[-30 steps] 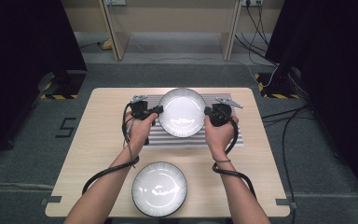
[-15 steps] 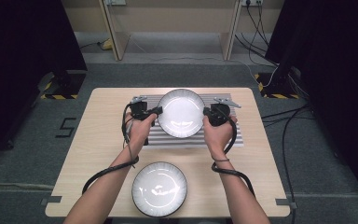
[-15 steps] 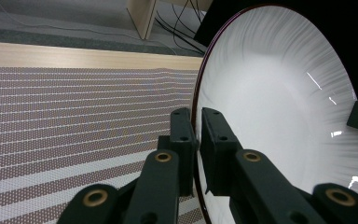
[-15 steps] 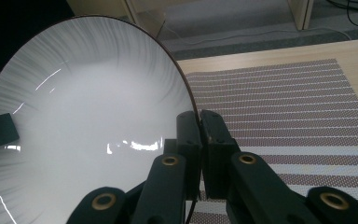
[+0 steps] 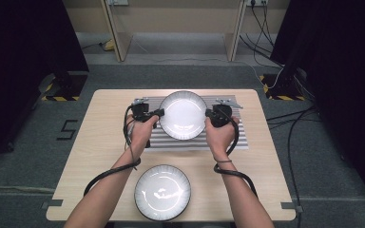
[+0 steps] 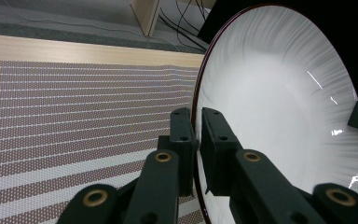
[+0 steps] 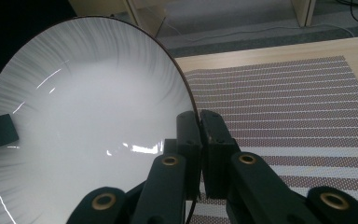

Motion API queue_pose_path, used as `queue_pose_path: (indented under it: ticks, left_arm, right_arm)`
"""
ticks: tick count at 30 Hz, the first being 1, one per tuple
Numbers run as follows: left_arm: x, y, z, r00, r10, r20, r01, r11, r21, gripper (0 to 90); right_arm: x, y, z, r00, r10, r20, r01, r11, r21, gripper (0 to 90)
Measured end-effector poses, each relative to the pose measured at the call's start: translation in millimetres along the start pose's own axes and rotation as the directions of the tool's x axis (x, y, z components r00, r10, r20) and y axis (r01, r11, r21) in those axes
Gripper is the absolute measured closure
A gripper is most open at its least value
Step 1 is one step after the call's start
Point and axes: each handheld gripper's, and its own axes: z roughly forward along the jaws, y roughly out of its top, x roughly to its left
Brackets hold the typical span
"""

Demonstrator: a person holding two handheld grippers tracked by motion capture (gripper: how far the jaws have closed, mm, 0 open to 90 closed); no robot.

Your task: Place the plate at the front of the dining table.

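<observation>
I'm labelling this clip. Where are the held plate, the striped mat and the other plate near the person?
Held plate [image 5: 183,115], high view, white centre of the bowl.
Striped mat [image 6: 74,116], left gripper view, bare striped weave.
Other plate [image 5: 162,191], high view, glossy centre.

High view looks down from afar; both claw views closely share the plate [image 6: 279,116]

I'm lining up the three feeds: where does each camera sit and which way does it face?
High view: above the table's near edge, facing forward and down; forearms, both hands show.
Left gripper view: on the left gripper, facing along its jaws to the plate's rim.
Right gripper view: on the right gripper, clamping the opposite rim.
Shared: plate, striped mat.
</observation>
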Motion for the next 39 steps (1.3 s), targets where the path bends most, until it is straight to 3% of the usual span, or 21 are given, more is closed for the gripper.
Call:
queue_pose_path:
  ticks: [25,39]
  left_arm:
    - [10.9,-11.7,22.2,0.9992,-0.021,-0.033,0.023,0.998,0.059,82.8]
    - [18.3,-24.2,37.7,0.9981,-0.029,-0.054,0.035,0.9924,0.118,82.1]
  right_arm:
    - [-6.4,-10.8,23.9,0.9996,0.018,0.022,-0.019,0.998,0.064,87.5]
    - [-12.1,-25.2,37.7,0.9991,0.025,0.035,-0.029,0.992,0.119,87.5]
